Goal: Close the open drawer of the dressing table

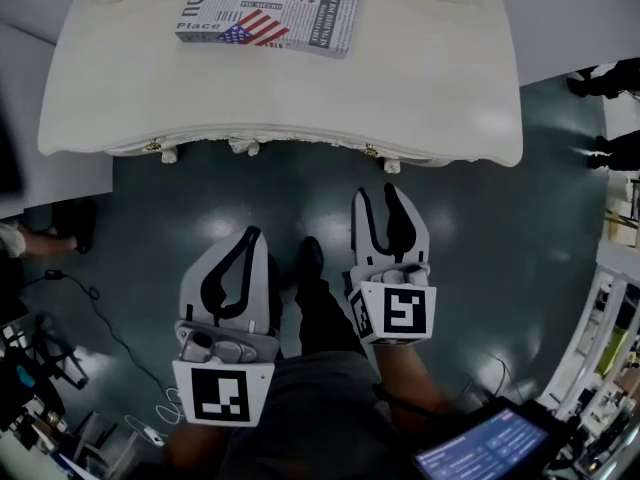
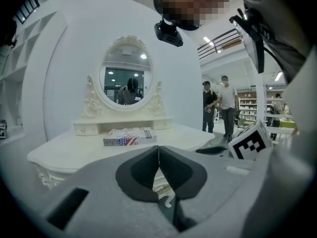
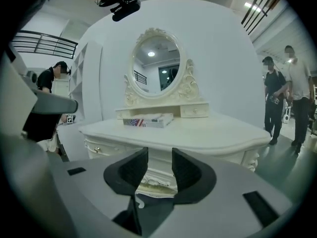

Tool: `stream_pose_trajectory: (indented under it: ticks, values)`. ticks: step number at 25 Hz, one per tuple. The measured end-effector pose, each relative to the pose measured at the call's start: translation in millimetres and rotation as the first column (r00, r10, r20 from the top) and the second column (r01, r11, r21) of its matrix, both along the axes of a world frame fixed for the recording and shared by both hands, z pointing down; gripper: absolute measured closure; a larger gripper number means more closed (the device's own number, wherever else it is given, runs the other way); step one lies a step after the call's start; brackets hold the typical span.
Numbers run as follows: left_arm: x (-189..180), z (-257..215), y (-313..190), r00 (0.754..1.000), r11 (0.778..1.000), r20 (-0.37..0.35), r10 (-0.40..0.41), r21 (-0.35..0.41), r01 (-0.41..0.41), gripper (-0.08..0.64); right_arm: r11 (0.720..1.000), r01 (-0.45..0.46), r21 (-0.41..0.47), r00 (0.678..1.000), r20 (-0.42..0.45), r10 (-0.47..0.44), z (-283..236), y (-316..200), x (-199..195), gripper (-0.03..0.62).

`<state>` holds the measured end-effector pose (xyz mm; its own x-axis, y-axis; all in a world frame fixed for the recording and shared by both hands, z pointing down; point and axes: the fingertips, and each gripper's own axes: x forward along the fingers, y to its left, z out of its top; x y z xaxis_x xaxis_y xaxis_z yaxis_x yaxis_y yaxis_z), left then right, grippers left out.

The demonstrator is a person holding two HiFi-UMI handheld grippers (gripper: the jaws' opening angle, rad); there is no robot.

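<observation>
Your left tongs (image 1: 254, 232) are pressed shut on nothing, and your right tongs (image 1: 378, 194) stand slightly apart, also empty. The dressing desk (image 1: 430, 88) lies straight ahead, its front edge running left to right, with the right tongs nearer. Its front drawers (image 3: 106, 148) sit under that edge, and none visibly juts out.

1. Your left grey plastic two-jaw gripper (image 1: 252, 236) is held low in front of you, pointing forward, with its black-padded jaws closed tip to tip and empty.
2. Your right grey plastic two-jaw gripper (image 1: 377, 198) sits beside it, reaching slightly further forward, jaws a little apart and empty.
</observation>
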<state>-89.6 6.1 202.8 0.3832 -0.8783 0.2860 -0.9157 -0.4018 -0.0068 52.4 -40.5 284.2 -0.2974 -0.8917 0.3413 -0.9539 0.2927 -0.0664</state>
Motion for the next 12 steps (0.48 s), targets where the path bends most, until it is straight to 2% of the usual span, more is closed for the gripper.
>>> stream_pose_trajectory:
  ticks: [6, 12]
  values:
    - [0.8, -63.9, 14.2, 1.0, 0.992, 0.004, 0.031, 0.122, -0.031, 0.543, 0.994, 0.012, 0.105, 0.999, 0.031, -0.015, -81.5, 38.3, -17.9, 0.464]
    - [-5.5, -123.0, 37.7, 0.998, 0.974, 0.024, 0.055, 0.217, -0.059, 0.543, 0.974, -0.006, 0.227, 1.0, 0.007, 0.005, -161.1, 77.1, -31.3, 0.54]
